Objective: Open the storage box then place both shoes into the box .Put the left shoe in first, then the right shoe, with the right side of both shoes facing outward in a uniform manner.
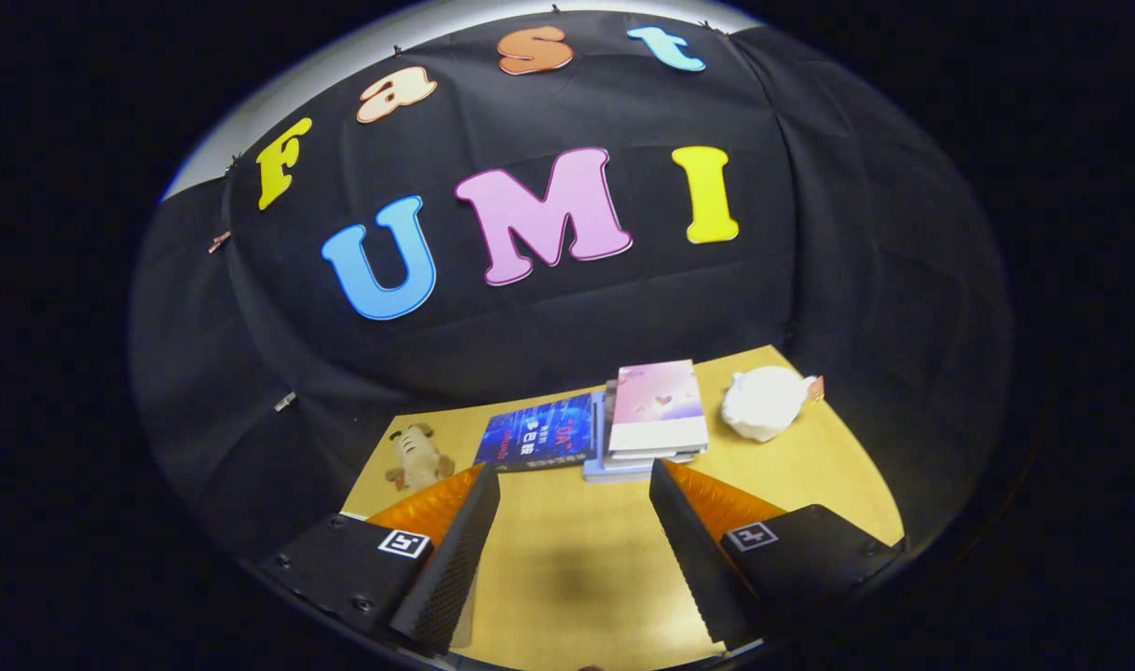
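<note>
A: Where is the tool (575, 522)?

B: Above the counter (577, 578), fingers spread wide, nothing between them.

A: And the storage box, the shoes?

B: I cannot place them. Beyond the fingers lie a blue book (537, 433), a stack of books (653, 415), a white object (763, 401), and a plush toy (418, 457).

A: Which step, then?

B: Unsettled. This fits approaching the box or leaving it packed. The tool likely must turn to find it.

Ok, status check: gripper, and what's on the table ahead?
Gripper open, nothing between fingers. Bare table under it. Beyond fingers: plush toy, books, white object. Nothing blocking.
</note>
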A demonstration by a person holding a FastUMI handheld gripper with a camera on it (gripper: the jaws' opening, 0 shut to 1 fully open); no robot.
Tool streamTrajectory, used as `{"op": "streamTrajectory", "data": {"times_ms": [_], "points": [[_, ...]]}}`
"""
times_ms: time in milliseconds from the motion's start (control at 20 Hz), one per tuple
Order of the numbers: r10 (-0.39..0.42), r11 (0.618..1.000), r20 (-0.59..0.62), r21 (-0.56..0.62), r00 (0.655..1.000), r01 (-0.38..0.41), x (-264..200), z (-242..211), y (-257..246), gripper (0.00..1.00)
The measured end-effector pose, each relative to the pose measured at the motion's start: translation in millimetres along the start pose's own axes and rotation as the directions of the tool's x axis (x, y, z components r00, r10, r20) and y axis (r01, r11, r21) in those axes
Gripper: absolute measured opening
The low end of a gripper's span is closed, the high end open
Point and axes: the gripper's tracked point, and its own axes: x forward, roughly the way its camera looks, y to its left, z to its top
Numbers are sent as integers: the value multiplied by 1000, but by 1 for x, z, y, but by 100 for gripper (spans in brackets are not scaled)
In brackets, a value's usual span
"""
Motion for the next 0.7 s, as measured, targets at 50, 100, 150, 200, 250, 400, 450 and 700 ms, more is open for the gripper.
{"op": "streamTrajectory", "data": {"times_ms": [50, 100, 150, 200, 250, 400, 450, 700], "points": [[-11, 1000, 18, -7, 1000, 12, -5, 6, -12, 99], [-21, 1000, 38, -14, 999, 21, -9, 11, -25, 99], [-31, 999, 57, -23, 998, 32, -14, 17, -37, 99], [-41, 999, 74, -33, 996, 44, -20, 21, -49, 99], [-46, 998, 99, -45, 994, 51, -25, 26, -60, 99], [-55, 996, 145, -55, 988, 64, -42, 37, -87, 99], [-62, 996, 157, -54, 986, 71, -48, 40, -96, 99], [-99, 990, 221, -76, 970, 118, -75, 53, -144, 98]]}}
